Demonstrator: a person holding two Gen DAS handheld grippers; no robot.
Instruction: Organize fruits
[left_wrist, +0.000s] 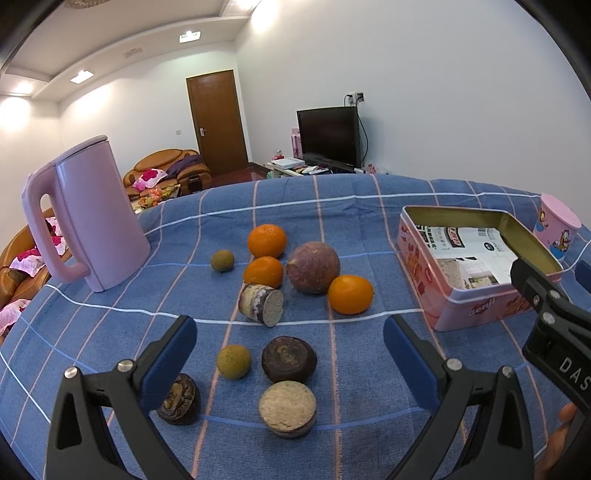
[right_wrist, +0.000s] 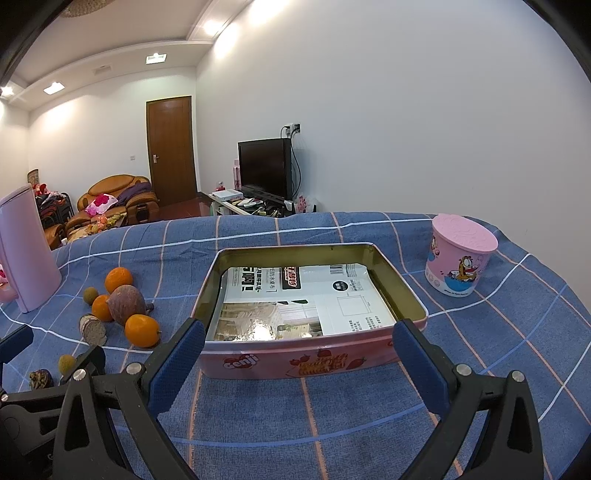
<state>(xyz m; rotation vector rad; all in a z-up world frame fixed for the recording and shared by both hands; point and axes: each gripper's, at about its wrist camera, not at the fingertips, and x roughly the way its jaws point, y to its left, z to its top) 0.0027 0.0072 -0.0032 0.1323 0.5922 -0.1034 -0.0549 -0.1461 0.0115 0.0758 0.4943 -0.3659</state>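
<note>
Fruits (left_wrist: 291, 295) lie scattered on the blue checked bench (left_wrist: 351, 369), left of the empty pink tin (right_wrist: 310, 295). Left claw (left_wrist: 290, 354), spread apart and empty, hangs nearest them; right claw (right_wrist: 299, 362), likewise apart, faces the tin.

Left wrist low over fruits (left_wrist: 295, 288); right wrist facing tin (right_wrist: 314, 295); both share both

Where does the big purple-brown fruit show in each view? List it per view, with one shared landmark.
Left wrist: purple-brown fruit at centre, among three oranges, left of the pink tin.
Right wrist: purple-brown fruit at left, also left of the tin.
Shared landmark: the tin.
</note>
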